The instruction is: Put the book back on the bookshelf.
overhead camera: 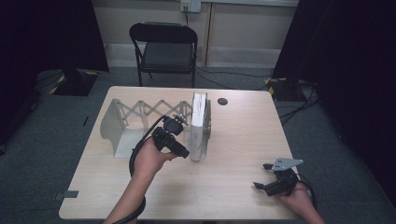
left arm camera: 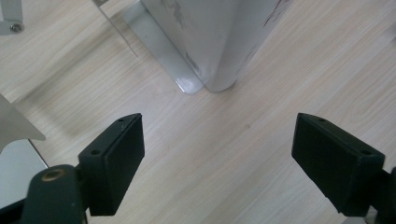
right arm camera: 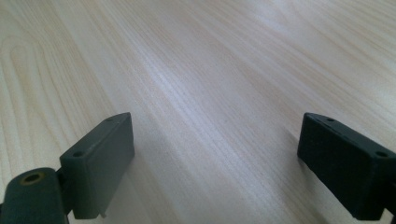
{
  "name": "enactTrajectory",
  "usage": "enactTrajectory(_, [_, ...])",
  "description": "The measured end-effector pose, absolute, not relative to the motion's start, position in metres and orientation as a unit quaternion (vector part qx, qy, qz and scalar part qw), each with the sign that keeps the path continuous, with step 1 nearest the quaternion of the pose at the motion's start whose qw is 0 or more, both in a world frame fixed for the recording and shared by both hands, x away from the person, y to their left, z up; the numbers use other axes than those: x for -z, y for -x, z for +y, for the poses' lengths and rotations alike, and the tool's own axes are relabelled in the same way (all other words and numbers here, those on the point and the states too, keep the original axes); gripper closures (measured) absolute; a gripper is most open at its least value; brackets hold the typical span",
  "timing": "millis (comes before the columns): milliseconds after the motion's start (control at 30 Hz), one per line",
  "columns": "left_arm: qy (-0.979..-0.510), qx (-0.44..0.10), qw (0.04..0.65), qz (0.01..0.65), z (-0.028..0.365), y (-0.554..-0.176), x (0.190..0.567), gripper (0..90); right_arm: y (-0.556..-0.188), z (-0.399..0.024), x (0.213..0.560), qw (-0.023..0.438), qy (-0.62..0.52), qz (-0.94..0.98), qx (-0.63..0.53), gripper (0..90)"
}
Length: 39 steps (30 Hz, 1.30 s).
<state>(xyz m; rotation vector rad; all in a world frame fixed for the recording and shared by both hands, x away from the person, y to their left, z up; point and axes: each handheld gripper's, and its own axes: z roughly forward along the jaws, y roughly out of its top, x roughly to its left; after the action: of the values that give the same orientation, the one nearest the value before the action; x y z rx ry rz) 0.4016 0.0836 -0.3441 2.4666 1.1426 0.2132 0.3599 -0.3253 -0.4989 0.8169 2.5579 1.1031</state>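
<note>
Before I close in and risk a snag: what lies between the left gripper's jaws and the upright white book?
Only bare wooden table. In the left gripper view, the left gripper has open jaws short of the book.

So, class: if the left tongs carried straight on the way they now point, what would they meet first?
Probably the white book standing upright against the metal bookend. The left tongs are open with nothing between them, aimed at the book's near corner. Only bare table lies between, though depth is hard to judge.
</note>
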Motion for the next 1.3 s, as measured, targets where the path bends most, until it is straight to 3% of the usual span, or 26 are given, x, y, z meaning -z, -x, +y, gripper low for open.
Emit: enactTrajectory(1300, [-0.872,-0.052,0.228,0.429,0.120,-0.392,0.392,11.7,-0.360,-0.325,0.499,0.119,-0.279,0.875,-0.377,10.2])
